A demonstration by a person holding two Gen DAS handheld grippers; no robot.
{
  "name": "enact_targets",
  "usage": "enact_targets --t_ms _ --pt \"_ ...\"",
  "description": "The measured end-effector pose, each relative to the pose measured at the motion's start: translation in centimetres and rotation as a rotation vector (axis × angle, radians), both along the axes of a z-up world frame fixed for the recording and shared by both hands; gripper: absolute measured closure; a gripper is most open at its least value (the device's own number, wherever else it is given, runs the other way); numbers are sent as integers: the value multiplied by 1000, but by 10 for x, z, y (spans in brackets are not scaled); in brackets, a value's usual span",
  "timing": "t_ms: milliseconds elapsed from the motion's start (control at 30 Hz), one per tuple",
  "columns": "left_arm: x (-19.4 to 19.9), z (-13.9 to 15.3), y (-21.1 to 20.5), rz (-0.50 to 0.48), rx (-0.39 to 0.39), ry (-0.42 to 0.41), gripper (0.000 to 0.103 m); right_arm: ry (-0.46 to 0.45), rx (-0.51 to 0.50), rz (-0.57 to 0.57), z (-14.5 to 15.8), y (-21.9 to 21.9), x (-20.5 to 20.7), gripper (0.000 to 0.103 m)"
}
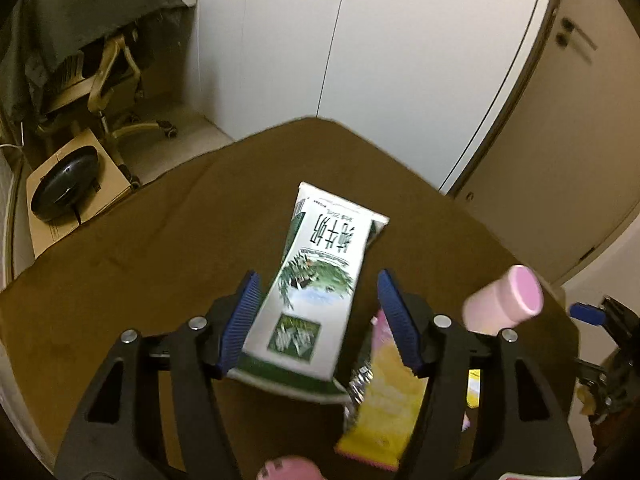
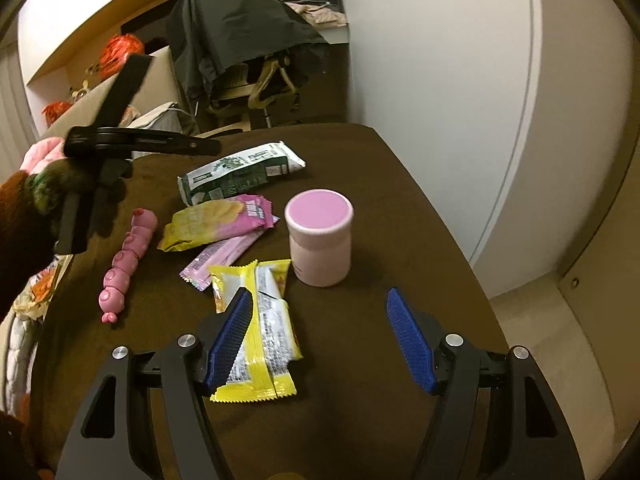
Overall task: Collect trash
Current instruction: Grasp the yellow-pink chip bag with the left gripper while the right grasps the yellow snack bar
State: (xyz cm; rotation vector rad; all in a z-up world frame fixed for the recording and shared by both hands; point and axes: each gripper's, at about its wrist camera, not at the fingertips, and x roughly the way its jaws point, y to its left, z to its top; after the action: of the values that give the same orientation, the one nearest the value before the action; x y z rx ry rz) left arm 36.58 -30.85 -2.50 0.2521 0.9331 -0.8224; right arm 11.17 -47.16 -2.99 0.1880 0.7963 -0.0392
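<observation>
We see both grippers open. Left gripper (image 1: 318, 320) straddles the green carton (image 1: 308, 292) lying on the table (image 1: 120, 280); right gripper (image 2: 318, 344) hangs over the yellow wrapper (image 2: 260, 340).

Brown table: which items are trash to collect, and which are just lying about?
Trash:
- flattened green-and-white milk carton
- yellow-and-pink snack wrapper
- pink-purple stick wrapper
- yellow torn wrapper

Probably lying about:
- pink lidded cylindrical jar
- pink segmented plastic toy
- black round device on a cardboard box
</observation>
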Motion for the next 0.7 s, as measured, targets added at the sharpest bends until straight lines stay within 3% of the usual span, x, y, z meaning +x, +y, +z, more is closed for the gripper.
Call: enact_targets --t_ms 67,267,300,367,433,533,700 --pt "0 -3 -2 3 14 -6 45 0 21 34 -3 4 -1 37" --pt "-30 8 7 -50 -58 -28 45 48 23 150 -25 29 18 38" --pt "-34 10 8 -53 -65 -18 45 66 22 166 -31 32 23 43" --pt "-41 10 11 -60 -79 2 45 116 18 209 -42 40 31 65" --pt "-48 8 14 -77 -87 17 45 110 12 225 -43 44 29 81" --pt "-63 1 10 -123 -61 27 45 95 32 222 -37 40 22 83" --pt "-77 -21 -10 -140 46 35 45 54 60 167 -23 24 5 83"
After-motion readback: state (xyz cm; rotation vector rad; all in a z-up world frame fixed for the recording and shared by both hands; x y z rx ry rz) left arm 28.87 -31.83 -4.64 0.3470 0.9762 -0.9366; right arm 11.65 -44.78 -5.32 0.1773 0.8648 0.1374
